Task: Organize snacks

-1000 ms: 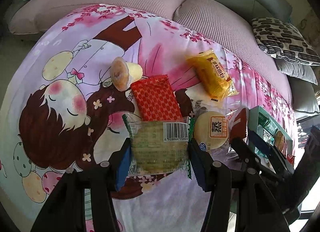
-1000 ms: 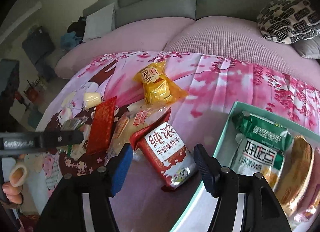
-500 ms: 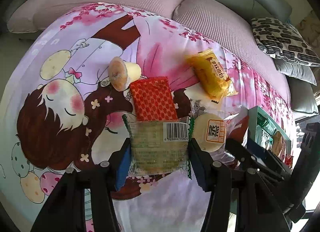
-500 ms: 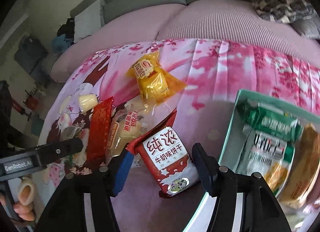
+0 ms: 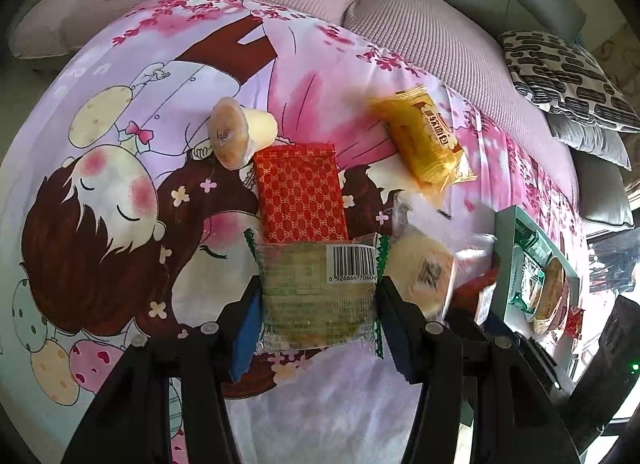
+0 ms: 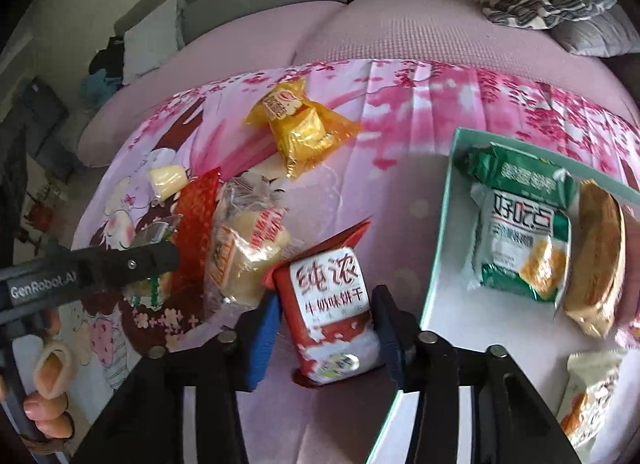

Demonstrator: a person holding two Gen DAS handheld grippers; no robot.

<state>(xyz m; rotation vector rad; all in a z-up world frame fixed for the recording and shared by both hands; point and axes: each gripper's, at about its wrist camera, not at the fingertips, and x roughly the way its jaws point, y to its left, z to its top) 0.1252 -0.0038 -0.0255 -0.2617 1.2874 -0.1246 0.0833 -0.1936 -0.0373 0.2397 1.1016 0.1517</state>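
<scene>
My left gripper [image 5: 319,296] is shut on a clear-wrapped pastry [image 5: 304,304] with green edges and a barcode, held just above the cartoon cloth. In the right wrist view my right gripper [image 6: 326,296] is closing its jaws on a red-and-white biscuit packet [image 6: 332,316]. Both blue pads press the packet's sides, and it stands tilted beside the teal box [image 6: 440,232]. On the cloth lie a yellow bread packet [image 6: 300,131], a red patterned packet [image 5: 300,191], a jelly cup [image 5: 240,131] and a clear-wrapped bun [image 6: 248,248].
The teal box holds a green-and-white packet [image 6: 520,223], a round brown cake [image 6: 600,248] and a pale packet [image 6: 588,396]. A person's hand [image 6: 48,380] grips the left tool at the lower left. A pink sofa cushion [image 5: 420,35] and a patterned pillow [image 5: 560,75] lie behind.
The right gripper's jaws have closed from wide apart onto the biscuit packet and moved toward the box. The bun beside it shifted. The left gripper kept still with its pastry.
</scene>
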